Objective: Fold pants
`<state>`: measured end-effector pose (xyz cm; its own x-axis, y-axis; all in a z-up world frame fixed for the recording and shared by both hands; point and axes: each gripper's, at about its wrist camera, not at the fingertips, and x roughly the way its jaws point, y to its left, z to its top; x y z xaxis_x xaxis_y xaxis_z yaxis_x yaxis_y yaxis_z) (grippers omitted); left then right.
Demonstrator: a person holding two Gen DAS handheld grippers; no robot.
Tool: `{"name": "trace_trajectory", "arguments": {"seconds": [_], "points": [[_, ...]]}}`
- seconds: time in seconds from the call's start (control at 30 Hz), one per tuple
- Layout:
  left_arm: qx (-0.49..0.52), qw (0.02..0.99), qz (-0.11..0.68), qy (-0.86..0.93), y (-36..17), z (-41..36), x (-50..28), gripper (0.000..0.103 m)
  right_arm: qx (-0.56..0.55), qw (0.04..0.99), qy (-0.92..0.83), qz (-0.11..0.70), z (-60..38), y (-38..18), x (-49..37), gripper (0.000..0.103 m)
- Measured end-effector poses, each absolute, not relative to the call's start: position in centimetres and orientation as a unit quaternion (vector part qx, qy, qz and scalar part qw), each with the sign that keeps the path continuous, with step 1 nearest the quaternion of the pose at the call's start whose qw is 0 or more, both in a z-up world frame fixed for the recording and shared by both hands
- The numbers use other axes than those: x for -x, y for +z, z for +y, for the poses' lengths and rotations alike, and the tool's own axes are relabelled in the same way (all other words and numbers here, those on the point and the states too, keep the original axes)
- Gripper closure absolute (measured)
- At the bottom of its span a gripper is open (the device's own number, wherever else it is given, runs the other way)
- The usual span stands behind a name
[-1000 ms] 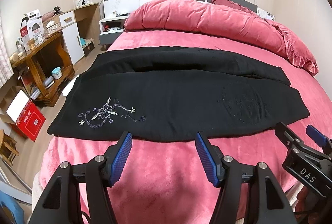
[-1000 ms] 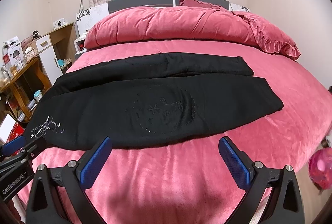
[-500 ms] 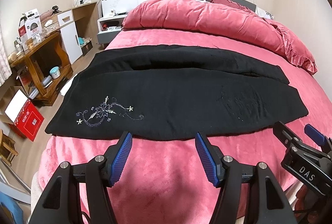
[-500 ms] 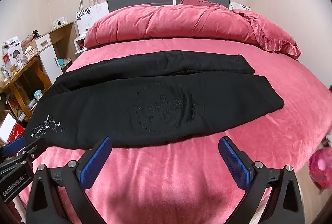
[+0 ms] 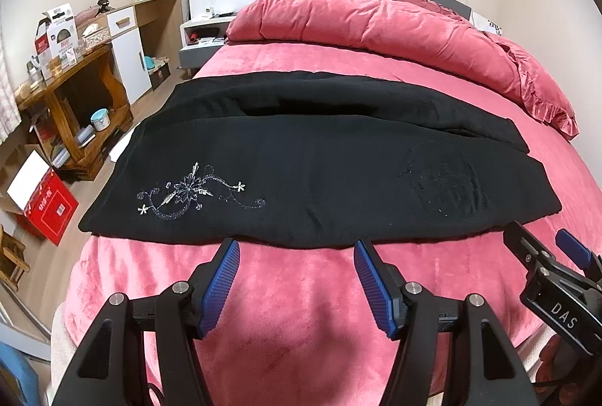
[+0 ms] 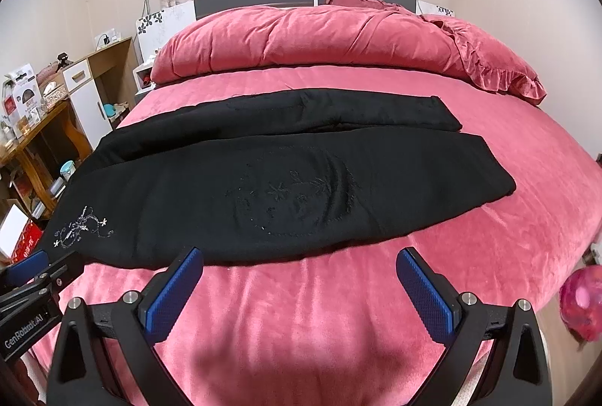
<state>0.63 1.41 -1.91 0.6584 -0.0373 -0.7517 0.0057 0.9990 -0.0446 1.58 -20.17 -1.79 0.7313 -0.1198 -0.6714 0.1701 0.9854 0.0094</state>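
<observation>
Black pants [image 5: 320, 165] lie flat across the pink bed, both legs side by side, with pale floral embroidery [image 5: 188, 195] near the left end. They also show in the right wrist view [image 6: 263, 176]. My left gripper [image 5: 297, 248] is open and empty, just short of the pants' near edge. My right gripper [image 6: 301, 257] is open wide and empty, also just short of the near edge, further right. The right gripper shows at the right edge of the left wrist view [image 5: 541, 248].
The pink bed [image 6: 376, 278] has a bunched pink duvet [image 6: 320, 33] at the headboard. A wooden desk [image 5: 71, 82], a white cabinet [image 5: 128, 52] and a red box [image 5: 45, 206] stand on the floor to the left.
Both grippers have moved slightly forward toward the pants' near edge. The pants have not moved and both grippers stay open.
</observation>
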Motion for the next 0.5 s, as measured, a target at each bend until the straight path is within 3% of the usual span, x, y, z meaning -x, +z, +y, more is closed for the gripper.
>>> {"name": "trace_trajectory", "arguments": {"seconds": [0.37, 0.5], "points": [[0.039, 0.896, 0.442, -0.01, -3.4, 2.7, -1.6, 0.038, -0.03, 0.926, -0.071, 0.368, -20.5, -2.6, -2.1, 0.0], [0.103, 0.88, 0.458, -0.073, -4.2, 4.5, -2.4, 0.038, -0.035, 0.927, -0.045, 0.371, -21.2, -3.2, -2.7, 0.0]]}}
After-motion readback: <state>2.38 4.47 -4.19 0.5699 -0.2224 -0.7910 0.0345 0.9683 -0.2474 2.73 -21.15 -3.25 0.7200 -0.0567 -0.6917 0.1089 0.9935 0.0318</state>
